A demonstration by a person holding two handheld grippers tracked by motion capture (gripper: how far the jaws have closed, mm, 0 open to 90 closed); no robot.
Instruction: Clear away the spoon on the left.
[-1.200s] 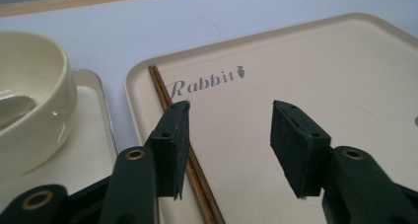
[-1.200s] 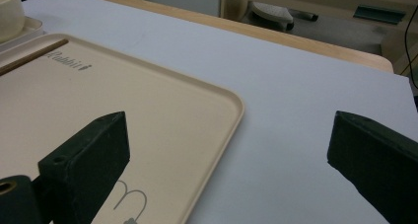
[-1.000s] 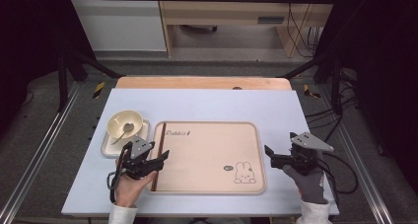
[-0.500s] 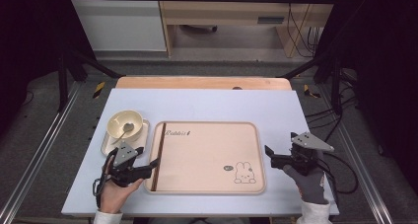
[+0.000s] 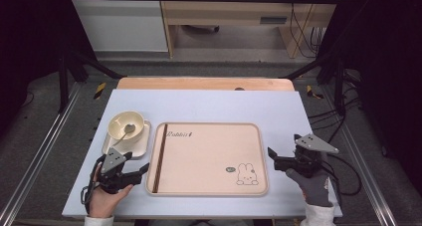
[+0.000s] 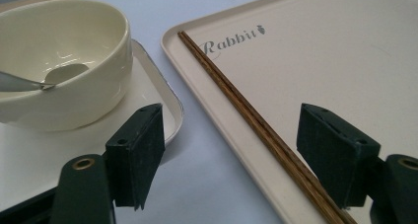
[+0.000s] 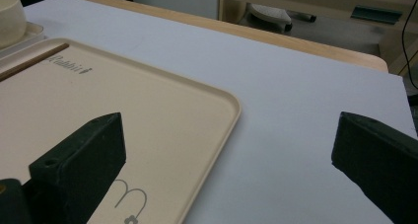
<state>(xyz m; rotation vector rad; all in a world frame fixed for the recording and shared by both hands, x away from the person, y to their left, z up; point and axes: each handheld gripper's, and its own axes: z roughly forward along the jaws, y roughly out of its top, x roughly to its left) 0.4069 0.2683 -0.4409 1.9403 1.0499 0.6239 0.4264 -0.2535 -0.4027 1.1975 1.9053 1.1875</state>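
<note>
Gaping wide, left gripper seemingly clear of chopsticks.

Wide-parted black tool over the beige tray's corner and pale blue tabletop, chopsticks far left.

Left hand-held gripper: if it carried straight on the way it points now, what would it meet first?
Probably the chopsticks lying along the tray's left rim. The left hand-held gripper has its jaws open, just widened, nothing between the pads. Depth is unclear; the rim itself may come first.
</note>
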